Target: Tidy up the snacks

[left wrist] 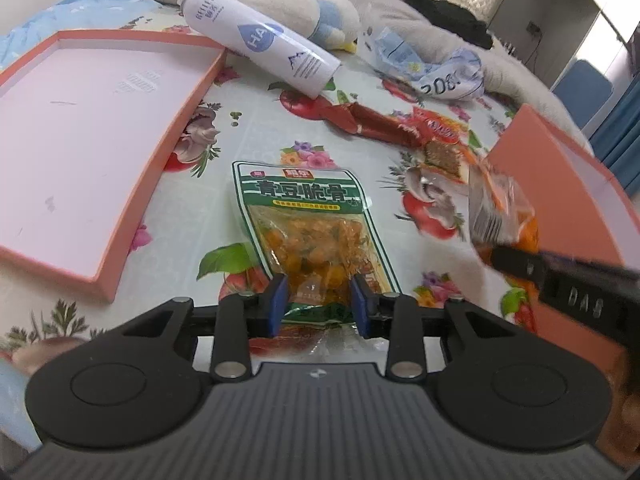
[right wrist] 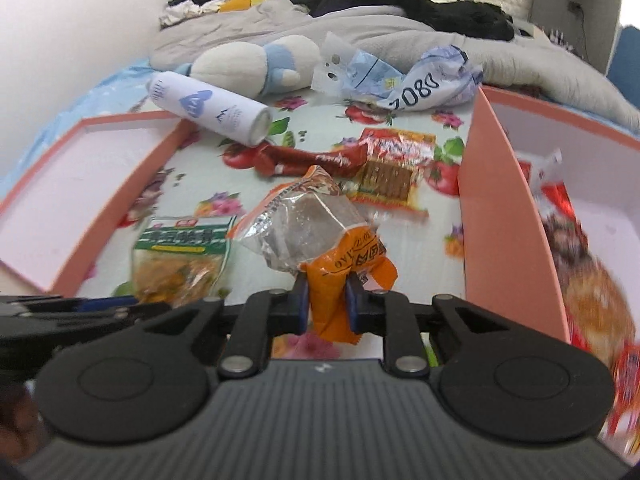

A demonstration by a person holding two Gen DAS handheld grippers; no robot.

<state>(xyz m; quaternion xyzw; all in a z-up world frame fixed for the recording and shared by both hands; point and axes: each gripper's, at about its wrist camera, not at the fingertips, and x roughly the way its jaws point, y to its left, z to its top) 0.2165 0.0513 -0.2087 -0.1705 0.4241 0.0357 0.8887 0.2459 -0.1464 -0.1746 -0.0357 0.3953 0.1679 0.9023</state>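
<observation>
My left gripper [left wrist: 319,304] is shut on the near end of a green snack pack [left wrist: 308,236] that lies on the floral sheet; the pack also shows in the right wrist view [right wrist: 180,256]. My right gripper [right wrist: 327,302] is shut on an orange and clear snack bag [right wrist: 316,224] and holds it above the sheet, beside the orange box [right wrist: 500,220] on the right; the bag also shows in the left wrist view [left wrist: 502,208]. A red sausage pack [right wrist: 316,160] and a red-orange biscuit pack [right wrist: 392,172] lie further back.
An orange lid tray [left wrist: 80,136] lies open on the left. The right box holds several red snack packs [right wrist: 576,248]. A white spray can [left wrist: 260,40], a plush toy [left wrist: 304,12], crumpled blue wrappers [left wrist: 432,64] and grey bedding [right wrist: 400,24] lie behind.
</observation>
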